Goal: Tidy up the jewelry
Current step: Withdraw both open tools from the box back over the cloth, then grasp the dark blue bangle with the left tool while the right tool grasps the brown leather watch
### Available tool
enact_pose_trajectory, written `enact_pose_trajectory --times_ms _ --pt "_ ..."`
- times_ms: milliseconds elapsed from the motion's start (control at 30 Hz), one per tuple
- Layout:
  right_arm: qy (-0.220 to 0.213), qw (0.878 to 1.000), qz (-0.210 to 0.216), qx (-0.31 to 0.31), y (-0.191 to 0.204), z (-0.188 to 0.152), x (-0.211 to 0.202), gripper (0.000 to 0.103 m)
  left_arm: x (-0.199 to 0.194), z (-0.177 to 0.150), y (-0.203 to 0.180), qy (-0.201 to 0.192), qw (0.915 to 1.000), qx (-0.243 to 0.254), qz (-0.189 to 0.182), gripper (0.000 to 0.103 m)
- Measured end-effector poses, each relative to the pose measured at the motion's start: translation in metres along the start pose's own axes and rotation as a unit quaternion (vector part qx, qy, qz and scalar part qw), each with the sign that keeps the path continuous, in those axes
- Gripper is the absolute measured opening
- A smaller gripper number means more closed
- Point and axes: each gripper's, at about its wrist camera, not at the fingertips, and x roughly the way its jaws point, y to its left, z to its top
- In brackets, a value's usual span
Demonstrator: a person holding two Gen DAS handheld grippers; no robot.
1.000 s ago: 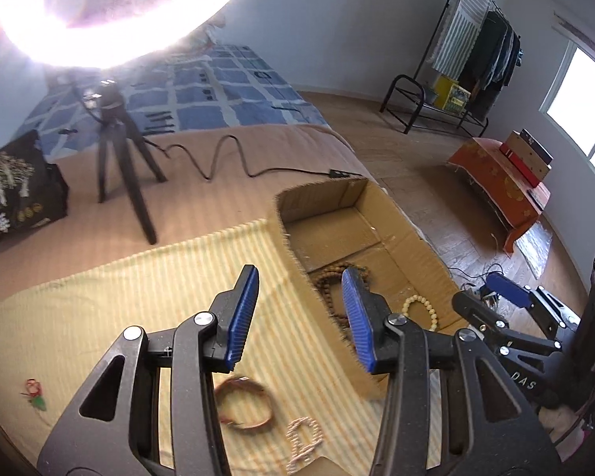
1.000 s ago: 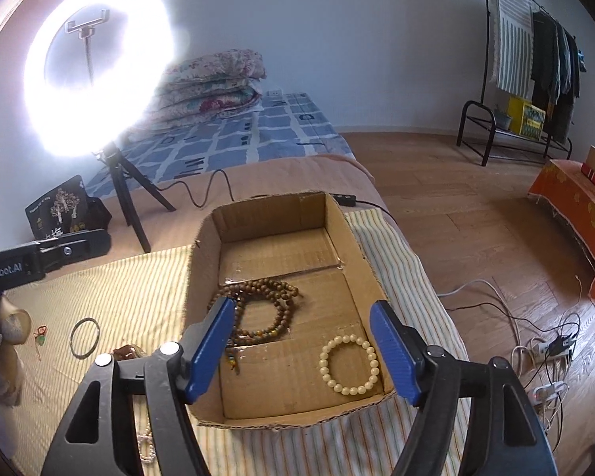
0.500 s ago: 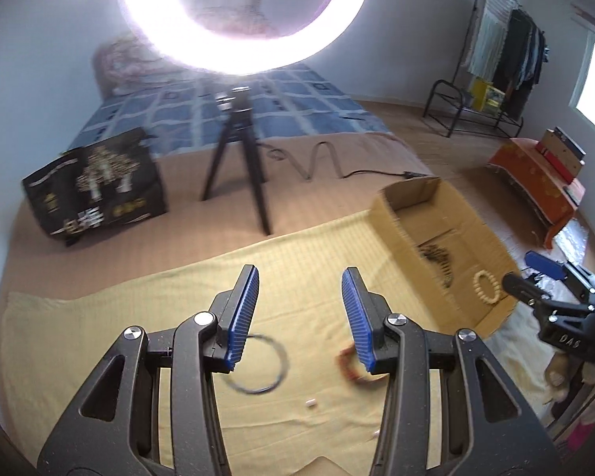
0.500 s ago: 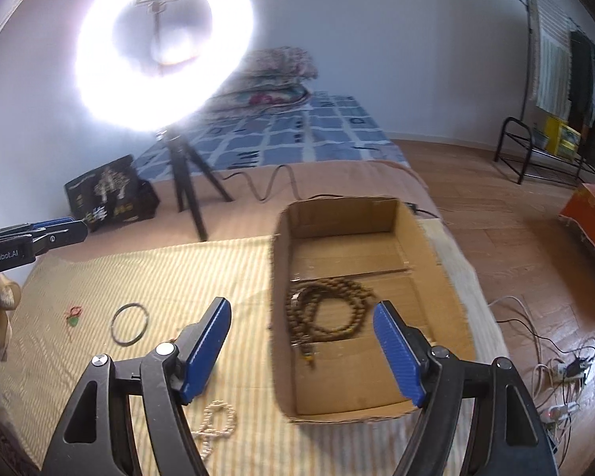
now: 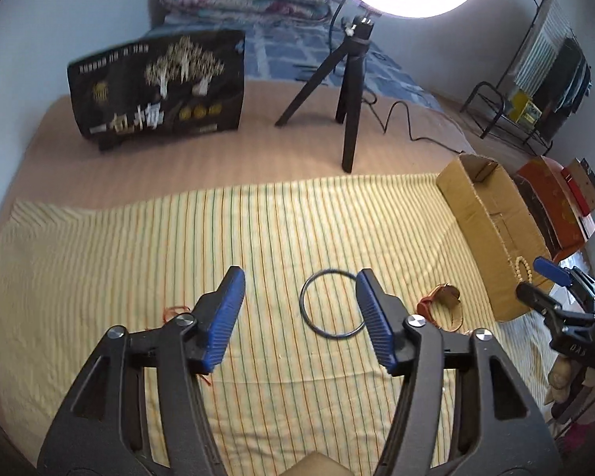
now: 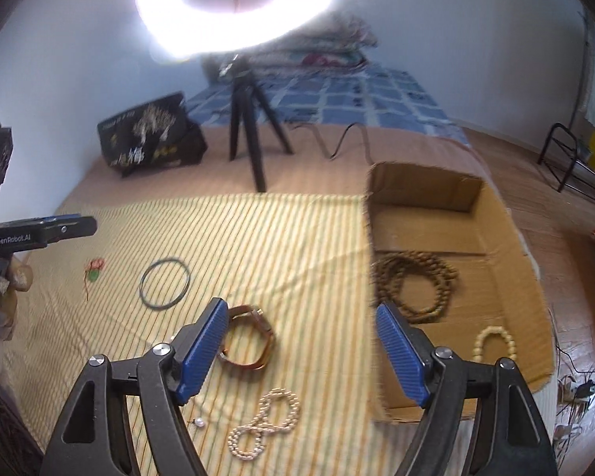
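Note:
On the striped yellow cloth (image 5: 139,246) lie a thin black ring bangle (image 5: 331,303) (image 6: 164,283), a brown bracelet (image 6: 248,337) (image 5: 442,303), a pearl necklace (image 6: 263,422) and a small red-and-green charm (image 6: 93,269) (image 5: 174,311). The cardboard box (image 6: 507,246) (image 5: 484,214) holds a brown bead necklace (image 6: 416,281) and a cream bead bracelet (image 6: 494,343). My left gripper (image 5: 297,309) is open and empty, hovering just short of the black bangle. My right gripper (image 6: 301,341) is open and empty above the cloth, between the brown bracelet and the box.
A ring light on a black tripod (image 5: 349,91) (image 6: 250,119) stands behind the cloth with its cable (image 6: 337,139). A black printed bag (image 5: 158,83) stands at the back left. The bed edge lies right of the box, with floor and clothes rack (image 5: 535,79) beyond.
Both grippers have swung left, away from the box toward the cloth. The left now faces the black bangle; the right now looks over the brown bracelet and pearls. Both stayed open.

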Motion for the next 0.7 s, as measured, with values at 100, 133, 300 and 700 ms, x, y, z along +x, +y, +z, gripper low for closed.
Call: enact_pose_trajectory --times_ms 100,133,300,700 --pt "0.021 1.0 0.007 -0.005 0.006 -0.002 0.013 0.08 0.015 -0.003 -0.003 0.024 0.9997 0.004 -0.002 0.065" --pt "0.031 0.999 0.009 -0.007 0.008 -0.003 0.019 0.08 0.02 -0.005 -0.005 0.03 0.9995 0.004 -0.004 0.066" --pt "0.065 0.998 0.019 0.002 0.01 -0.007 0.041 0.08 0.042 -0.011 -0.013 0.054 0.9984 0.003 -0.015 0.067" --pt "0.097 0.995 0.028 -0.002 0.015 -0.011 0.061 0.072 0.08 -0.01 -0.023 0.091 0.9949 -0.03 -0.031 0.067"
